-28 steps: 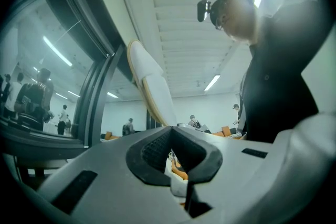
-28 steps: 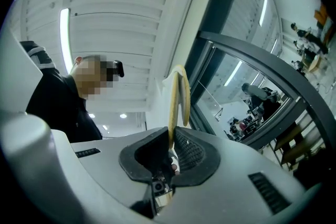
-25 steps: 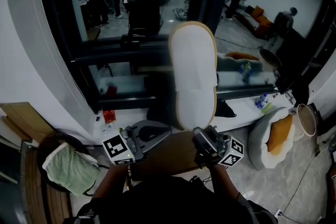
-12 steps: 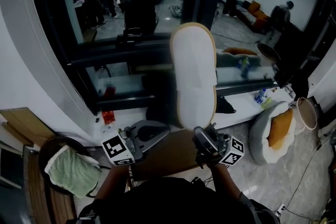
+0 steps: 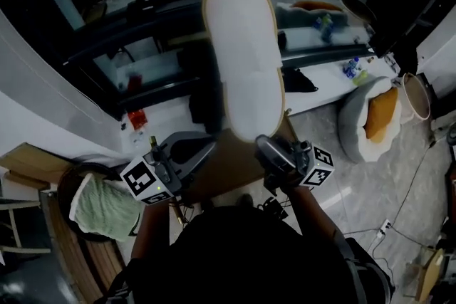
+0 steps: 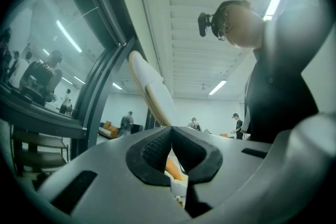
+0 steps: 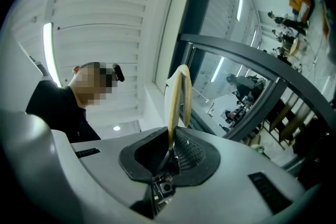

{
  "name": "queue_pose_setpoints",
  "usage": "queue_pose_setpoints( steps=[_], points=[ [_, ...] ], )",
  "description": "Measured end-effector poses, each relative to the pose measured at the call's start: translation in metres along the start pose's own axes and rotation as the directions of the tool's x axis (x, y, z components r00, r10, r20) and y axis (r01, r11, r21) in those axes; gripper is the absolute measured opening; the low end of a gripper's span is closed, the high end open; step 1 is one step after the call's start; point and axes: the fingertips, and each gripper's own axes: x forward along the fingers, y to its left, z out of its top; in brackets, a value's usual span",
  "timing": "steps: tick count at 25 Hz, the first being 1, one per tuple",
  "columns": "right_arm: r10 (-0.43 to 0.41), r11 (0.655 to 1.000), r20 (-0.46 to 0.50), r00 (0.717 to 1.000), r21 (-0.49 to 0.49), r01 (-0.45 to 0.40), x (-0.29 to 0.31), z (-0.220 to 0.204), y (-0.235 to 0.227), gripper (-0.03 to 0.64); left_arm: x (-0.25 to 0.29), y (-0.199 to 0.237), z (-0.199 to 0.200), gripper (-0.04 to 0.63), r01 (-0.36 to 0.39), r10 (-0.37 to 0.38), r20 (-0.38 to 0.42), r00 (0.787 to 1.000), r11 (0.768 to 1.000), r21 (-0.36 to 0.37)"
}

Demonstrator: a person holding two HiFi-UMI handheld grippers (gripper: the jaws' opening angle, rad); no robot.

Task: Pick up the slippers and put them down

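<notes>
Pinched only at one end by the right gripper's (image 5: 265, 146) jaws, the upright white slipper (image 5: 242, 60) could be levered loose by its weight; the left gripper's (image 5: 201, 151) jaws are pressed together.

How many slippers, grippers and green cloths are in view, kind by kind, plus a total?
slipper: 1
grippers: 2 (left gripper, right gripper)
green cloth: 1
Total: 4
</notes>
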Motion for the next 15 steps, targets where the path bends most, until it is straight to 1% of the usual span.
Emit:
queue_pose_setpoints(
  steps=[3, 6, 10, 15],
  points=[
    [-0.042, 0.998, 0.000, 0.999, 0.038, 0.042, -0.010, -0.007, -0.010, 0.043, 0.001, 0.009, -0.014, 0.012, -0.009, 0.009, -0.014, 1.000, 0.999, -0.047],
    [-0.105, 0.991, -0.005, 0.994, 0.088, 0.105, -0.034, -0.028, -0.030, 0.043, -0.002, 0.014, -0.045, 0.011, -0.022, 0.016, -0.058, 0.998, 0.994, -0.108],
    [-0.206, 0.958, -0.019, 0.978, 0.197, 0.206, -0.065, -0.062, -0.059, 0.043, -0.010, 0.016, -0.088, 0.012, -0.047, 0.019, -0.132, 0.991, 0.977, -0.209],
    [-0.296, 0.920, -0.026, 0.955, 0.261, 0.293, -0.104, -0.084, -0.095, 0.043, -0.011, 0.020, -0.131, 0.012, -0.070, 0.023, -0.163, 0.986, 0.955, -0.289]
  ],
)
